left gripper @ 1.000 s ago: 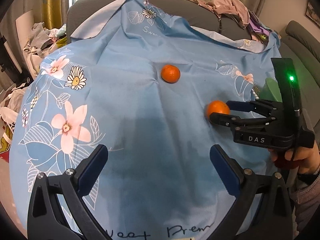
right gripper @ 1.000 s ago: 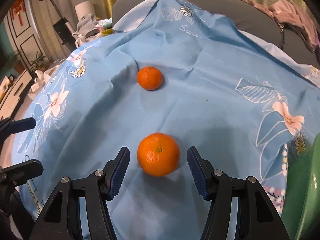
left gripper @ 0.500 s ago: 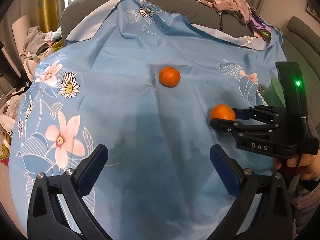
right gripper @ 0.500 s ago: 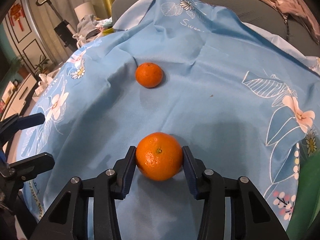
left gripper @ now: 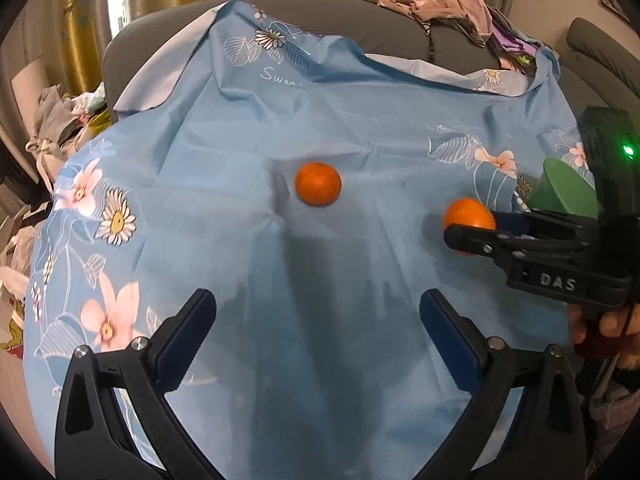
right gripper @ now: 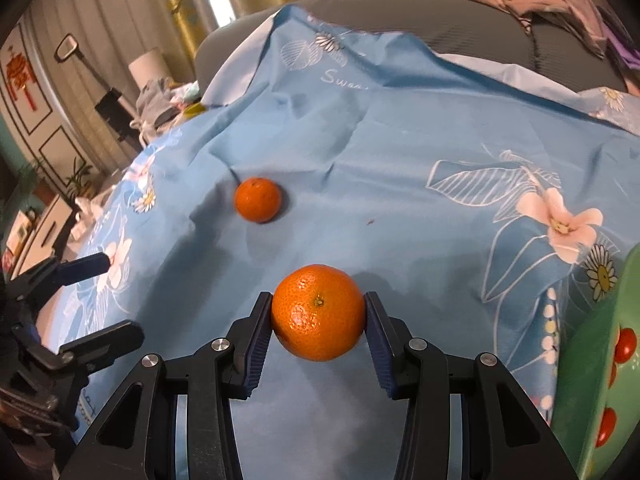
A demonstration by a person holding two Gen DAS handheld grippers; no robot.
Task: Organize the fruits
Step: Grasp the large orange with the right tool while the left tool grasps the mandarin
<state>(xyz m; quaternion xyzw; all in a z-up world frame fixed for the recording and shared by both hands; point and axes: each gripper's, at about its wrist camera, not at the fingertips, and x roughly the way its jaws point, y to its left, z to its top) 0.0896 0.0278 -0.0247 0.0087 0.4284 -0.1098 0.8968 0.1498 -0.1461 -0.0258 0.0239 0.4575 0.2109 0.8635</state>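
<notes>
While a blue floral cloth (right gripper: 400, 160) covers the whole surface, the right claw (right gripper: 319, 320) grips a mandarin (right gripper: 318, 316), both blue pads pressed against its sides. That fruit is round, bright orange and dimpled, its small stem scar facing the camera. A second, smaller-looking mandarin (right gripper: 257, 199) lies on the cloth beyond the held one and to its left, well apart. A green tray (right gripper: 600, 380) with a red fruit print sits right of the held mandarin. The left claw (left gripper: 318, 336) stands wide open, holding nothing.
</notes>
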